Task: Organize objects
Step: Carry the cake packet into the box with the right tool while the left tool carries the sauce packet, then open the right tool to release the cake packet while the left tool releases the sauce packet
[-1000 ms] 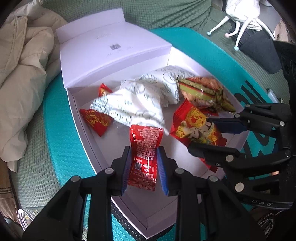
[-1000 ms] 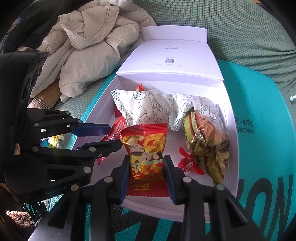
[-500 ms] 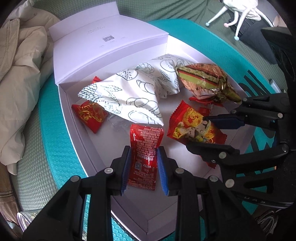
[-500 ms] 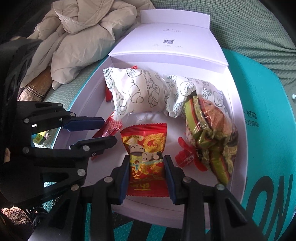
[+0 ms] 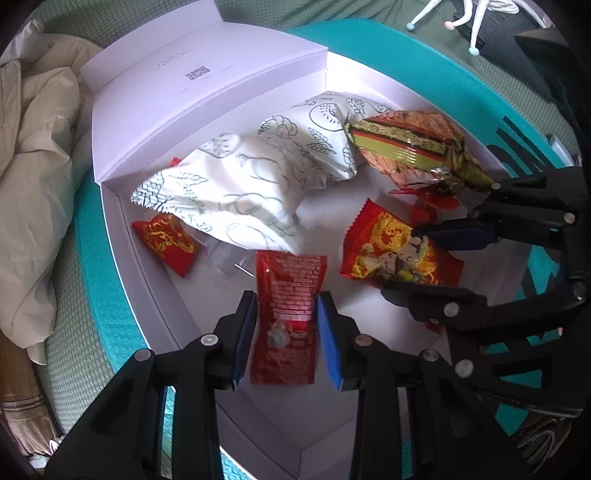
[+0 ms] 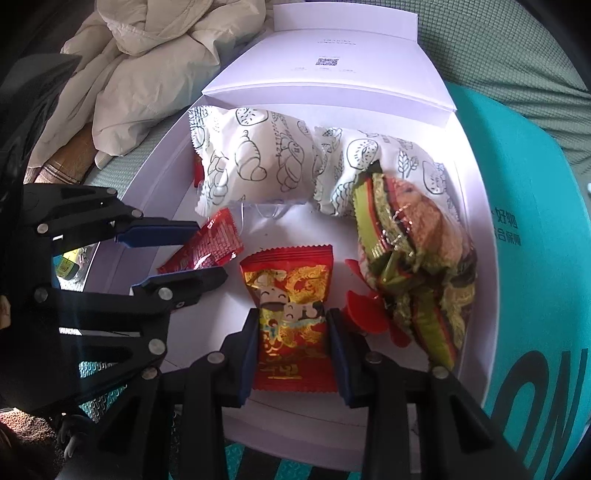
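Observation:
My left gripper [image 5: 286, 306] is shut on a dark red snack packet [image 5: 286, 317] held low over the open white box [image 5: 155, 280]. My right gripper [image 6: 291, 325] is shut on a red-and-gold cartoon snack packet [image 6: 291, 314] over the same box [image 6: 476, 236]. Each gripper shows in the other's view: the right one [image 5: 436, 258] and the left one [image 6: 199, 251]. In the box lie two white printed bread bags [image 6: 255, 162], a green-and-brown wrapped bundle [image 6: 410, 258], a small red-gold packet [image 5: 164, 238] and red candy wrappers [image 6: 369, 314].
The box's lid [image 5: 199, 85] stands folded back at the far end. The box sits on a teal padded mailer [image 6: 535, 221] on green fabric. A beige jacket [image 6: 147, 59] lies bunched at the left. A white toy with thin legs [image 5: 469, 22] sits at far right.
Both grippers have moved forward and lower into the box with their packets still held. The bread bags and bundle look closer.

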Tool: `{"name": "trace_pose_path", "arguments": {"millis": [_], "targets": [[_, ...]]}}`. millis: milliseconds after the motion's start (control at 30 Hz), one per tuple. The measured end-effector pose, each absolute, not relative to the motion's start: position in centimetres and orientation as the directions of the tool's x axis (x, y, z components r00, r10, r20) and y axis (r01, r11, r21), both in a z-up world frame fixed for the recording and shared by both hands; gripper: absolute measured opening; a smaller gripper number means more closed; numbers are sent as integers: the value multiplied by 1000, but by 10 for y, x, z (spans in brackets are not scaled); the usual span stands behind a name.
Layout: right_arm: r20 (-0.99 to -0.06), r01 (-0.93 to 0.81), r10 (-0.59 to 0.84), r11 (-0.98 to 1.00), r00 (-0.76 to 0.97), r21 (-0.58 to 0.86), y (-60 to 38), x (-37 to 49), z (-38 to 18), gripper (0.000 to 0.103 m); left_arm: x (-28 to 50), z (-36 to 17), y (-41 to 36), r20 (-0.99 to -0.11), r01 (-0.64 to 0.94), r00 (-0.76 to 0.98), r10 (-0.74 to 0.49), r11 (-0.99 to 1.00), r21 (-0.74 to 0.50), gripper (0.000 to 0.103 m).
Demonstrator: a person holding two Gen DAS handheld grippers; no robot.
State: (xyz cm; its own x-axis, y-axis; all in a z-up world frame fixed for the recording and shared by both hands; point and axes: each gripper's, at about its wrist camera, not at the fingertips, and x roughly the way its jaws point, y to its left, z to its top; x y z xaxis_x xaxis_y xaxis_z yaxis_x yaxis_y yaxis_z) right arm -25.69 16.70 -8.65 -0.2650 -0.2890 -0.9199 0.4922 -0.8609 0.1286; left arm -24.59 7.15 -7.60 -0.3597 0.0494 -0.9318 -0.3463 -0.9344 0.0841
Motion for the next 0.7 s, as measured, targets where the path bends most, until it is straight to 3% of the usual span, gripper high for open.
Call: {"name": "trace_pose_path", "arguments": {"millis": [700], "targets": [[-903, 448, -285, -886, -320, 121, 168, -251, -78, 40, -240, -59, 64, -908, -292, -412, 72, -955, 57, 53]]}}
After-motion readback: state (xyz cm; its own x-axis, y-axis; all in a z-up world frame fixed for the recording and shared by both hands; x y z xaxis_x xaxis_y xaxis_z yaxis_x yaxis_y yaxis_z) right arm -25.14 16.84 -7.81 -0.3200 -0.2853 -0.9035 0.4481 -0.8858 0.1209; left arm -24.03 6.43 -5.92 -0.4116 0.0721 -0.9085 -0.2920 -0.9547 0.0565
